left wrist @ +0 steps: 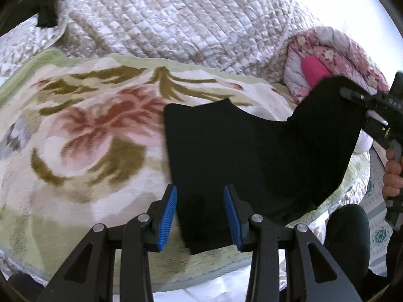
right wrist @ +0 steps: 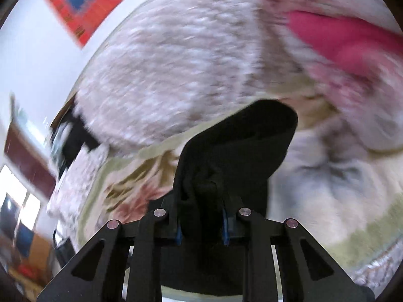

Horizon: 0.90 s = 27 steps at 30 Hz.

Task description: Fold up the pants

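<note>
Black pants (left wrist: pixel 239 151) spread on floral blanket (left wrist: pixel 83 136) over the bed, one end raised off the surface at right. Left gripper (left wrist: pixel 200 216) poised above near edge of pants, jaws parted, blue pads (left wrist: pixel 167 216) either side of the cloth without pressing on it. Right gripper (right wrist: pixel 201 224) clenched on a bunched fold of pants, fabric draped up and over the jaws. Right hand (left wrist: pixel 393 173) visible at frame edge. Quilted bedspread (left wrist: pixel 176 17) behind; pink floral quilt (left wrist: pixel 335 52) rolled at far right. Right wrist view blurred.
</note>
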Each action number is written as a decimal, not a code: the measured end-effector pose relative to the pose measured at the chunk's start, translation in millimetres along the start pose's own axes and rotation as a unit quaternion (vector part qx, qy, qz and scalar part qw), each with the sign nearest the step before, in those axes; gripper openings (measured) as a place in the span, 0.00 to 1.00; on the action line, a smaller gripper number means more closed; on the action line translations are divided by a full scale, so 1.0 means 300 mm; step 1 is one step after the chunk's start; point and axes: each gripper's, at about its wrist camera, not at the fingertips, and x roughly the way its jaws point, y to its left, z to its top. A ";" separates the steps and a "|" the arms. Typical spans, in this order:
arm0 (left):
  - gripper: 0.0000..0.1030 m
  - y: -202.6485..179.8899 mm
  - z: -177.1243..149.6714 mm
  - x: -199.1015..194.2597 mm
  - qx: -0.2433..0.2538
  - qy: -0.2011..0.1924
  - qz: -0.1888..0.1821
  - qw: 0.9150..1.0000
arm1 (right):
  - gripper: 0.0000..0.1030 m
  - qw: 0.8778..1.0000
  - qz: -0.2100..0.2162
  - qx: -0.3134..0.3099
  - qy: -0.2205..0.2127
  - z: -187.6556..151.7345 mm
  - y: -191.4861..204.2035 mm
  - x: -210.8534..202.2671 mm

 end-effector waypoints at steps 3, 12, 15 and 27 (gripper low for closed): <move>0.40 0.046 -0.011 -0.016 -0.014 -0.004 0.009 1.000 | 0.22 0.998 0.028 -0.045 0.029 -0.023 0.131 0.082; 0.40 0.159 -0.057 -0.045 -0.049 -0.007 0.026 0.998 | 0.22 0.969 0.042 -0.148 0.194 -0.332 0.310 0.431; 0.40 0.176 -0.068 -0.054 -0.055 -0.009 0.027 0.998 | 0.22 0.969 0.028 -0.166 0.183 -0.341 0.340 0.419; 0.40 0.188 -0.062 -0.072 -0.057 -0.018 0.023 0.998 | 0.52 0.960 0.119 -0.165 0.190 -0.351 0.395 0.345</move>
